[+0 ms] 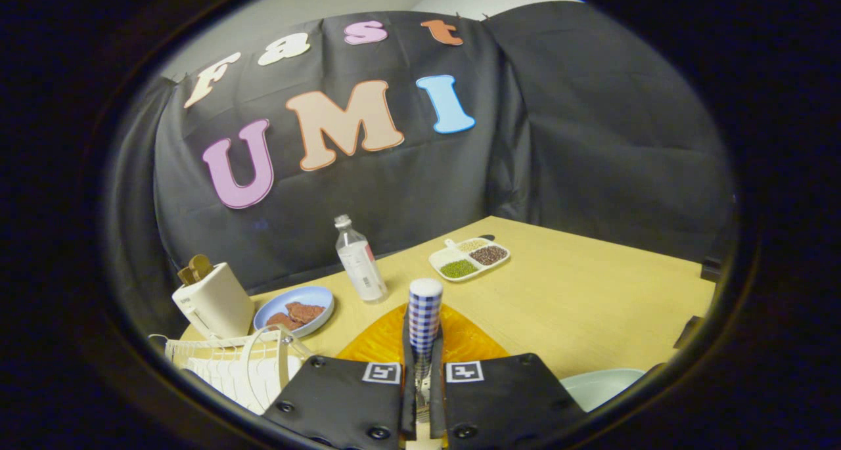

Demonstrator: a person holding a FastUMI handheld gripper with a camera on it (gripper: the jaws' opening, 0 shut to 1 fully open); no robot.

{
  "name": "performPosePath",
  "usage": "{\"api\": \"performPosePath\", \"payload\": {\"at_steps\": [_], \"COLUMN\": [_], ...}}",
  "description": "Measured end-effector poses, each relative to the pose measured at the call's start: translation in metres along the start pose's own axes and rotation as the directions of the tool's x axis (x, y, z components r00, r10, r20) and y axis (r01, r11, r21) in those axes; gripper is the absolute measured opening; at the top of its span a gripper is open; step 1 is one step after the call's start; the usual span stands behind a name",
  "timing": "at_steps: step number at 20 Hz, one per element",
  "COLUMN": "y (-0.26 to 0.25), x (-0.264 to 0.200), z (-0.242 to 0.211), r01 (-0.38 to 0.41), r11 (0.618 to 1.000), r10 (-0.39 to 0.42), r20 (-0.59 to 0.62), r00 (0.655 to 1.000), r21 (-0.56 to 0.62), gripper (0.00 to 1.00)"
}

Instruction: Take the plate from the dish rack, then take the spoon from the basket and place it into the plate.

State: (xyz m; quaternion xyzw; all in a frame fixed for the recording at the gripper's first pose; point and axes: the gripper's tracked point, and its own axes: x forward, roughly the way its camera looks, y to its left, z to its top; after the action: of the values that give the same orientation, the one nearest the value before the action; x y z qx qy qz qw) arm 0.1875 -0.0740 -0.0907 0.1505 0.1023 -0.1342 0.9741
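Most of the clutter sits left of my fingers. The white wire rack [230, 364] is close beside them, with a toaster [213, 302] just beyond it and a blue dish [322, 297] of brown pieces next along. A clear bottle [360, 263] stands further ahead, slightly left of the fingers.

Dead centre, the gripper [422, 355] is clamped on the spoon [424, 315]. Both fingers press its checked handle, which stands upright with its pale end cap above the fingertips. The bowl end is hidden down between the fingers.

I judge the spoon light and stiff. The handle looks smooth and round, so it could swivel or slip in a two-point pinch. Holding it mid-handle, as now, looks sound.

Just ahead of and under the fingertips lies an orange plate [470, 345]. I take it for the target, though I cannot be sure. It looks glassy and may chip, so I would lower the spoon gently, not drop it.

Beyond, to the right, a divided tray [437, 259] holds beans and grains. Close by on the right, a pale rounded rim [601, 384] peeks in, and I cannot tell what it is.
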Motion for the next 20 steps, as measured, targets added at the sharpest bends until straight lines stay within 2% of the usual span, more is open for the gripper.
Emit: {"api": "performPosePath", "payload": {"at_steps": [5, 9, 15, 20], "y": [0.009, 0.008, 0.003, -0.007], "x": [-0.015, -0.033, -0.074, -0.106], "z": [0.025, 0.044, 0.081, 0.088], "r01": [-0.018, -0.004, -0.017, -0.006], "r11": [1.000, 1.000, 0.999, 0.993], "r10": [0.019, 0.005, 0.011, -0.004], "r20": [0.053, 0.062, 0.113, 0.088], "r00": [0.998, 0.998, 0.994, 0.996], "r21": [-0.024, -0.024, 0.050, 0.117], "gripper": [0.11, 0.11, 0.11, 0.11]}}
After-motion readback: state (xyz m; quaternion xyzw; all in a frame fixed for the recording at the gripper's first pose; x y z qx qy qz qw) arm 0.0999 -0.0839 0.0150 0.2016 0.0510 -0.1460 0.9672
